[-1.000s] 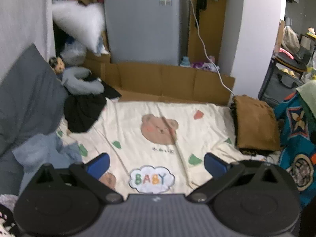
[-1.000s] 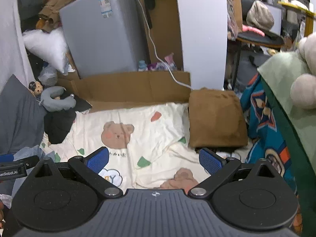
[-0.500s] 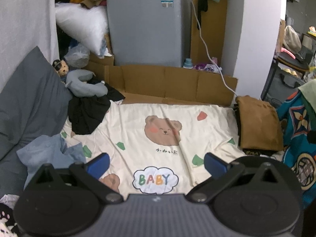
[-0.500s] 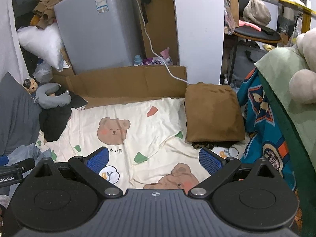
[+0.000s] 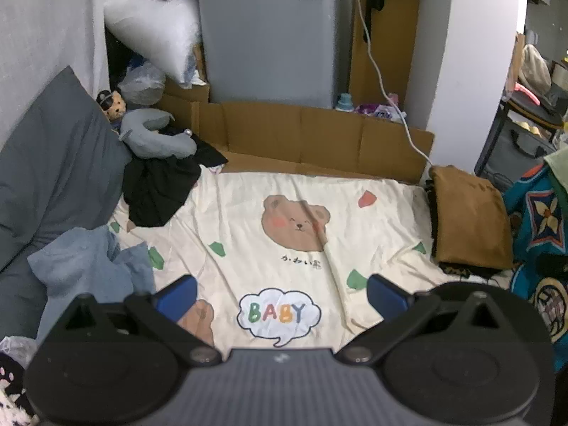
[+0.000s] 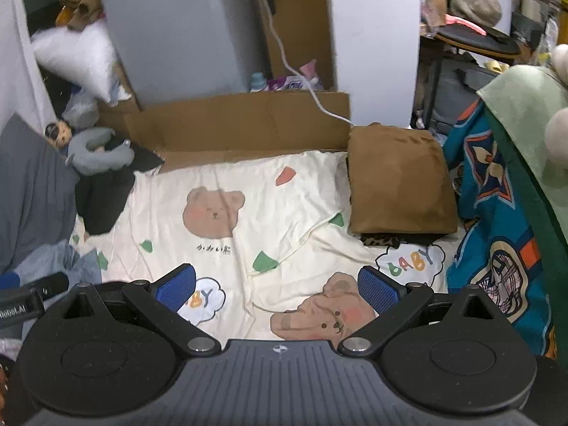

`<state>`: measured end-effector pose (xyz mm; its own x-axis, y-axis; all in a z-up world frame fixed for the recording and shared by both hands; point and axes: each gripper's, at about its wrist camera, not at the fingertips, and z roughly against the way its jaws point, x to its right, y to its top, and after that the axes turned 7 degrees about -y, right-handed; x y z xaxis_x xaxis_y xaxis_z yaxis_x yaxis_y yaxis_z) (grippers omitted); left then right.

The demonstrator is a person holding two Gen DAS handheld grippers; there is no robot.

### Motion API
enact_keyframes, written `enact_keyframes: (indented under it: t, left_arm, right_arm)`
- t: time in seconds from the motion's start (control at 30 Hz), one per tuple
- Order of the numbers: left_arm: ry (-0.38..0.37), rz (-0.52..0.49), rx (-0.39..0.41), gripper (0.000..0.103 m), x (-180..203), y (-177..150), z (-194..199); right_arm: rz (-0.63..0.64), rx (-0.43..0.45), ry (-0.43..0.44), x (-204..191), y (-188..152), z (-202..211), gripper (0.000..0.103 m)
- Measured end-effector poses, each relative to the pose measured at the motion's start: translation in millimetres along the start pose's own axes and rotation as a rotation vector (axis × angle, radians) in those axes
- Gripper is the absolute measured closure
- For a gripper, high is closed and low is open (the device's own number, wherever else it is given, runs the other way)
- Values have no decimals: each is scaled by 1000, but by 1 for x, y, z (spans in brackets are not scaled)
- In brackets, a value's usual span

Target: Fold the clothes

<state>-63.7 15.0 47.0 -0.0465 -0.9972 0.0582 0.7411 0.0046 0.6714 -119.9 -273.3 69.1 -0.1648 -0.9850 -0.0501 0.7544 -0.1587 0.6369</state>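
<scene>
Clothes to be folded are seen as a crumpled blue garment (image 5: 88, 266) and a black garment (image 5: 159, 191), both heaped at the left edge of the bear-print sheet (image 5: 284, 248). A folded brown garment (image 6: 397, 181) is stacked at the sheet's right edge. The blue heap lies just left of the left gripper (image 5: 282, 293), so the left hand is judged nearer; its long axis cannot be made out, possibly running away from the camera. The right gripper (image 6: 277, 285) is held over bare sheet. Both grippers are spread wide, nothing held.
</scene>
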Motion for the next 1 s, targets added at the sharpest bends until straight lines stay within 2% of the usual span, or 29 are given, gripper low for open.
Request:
enact_keyframes:
  t: [0.4,1.0]
  left_arm:
    - [-20,46,-36,0,-8,-3,-4]
    - [24,79,-63,0,-12,-4,-8]
  right_arm:
    - [72,-38,7,-12,-1,-4,2]
    - [83,-90,56,-16,1,-18,2]
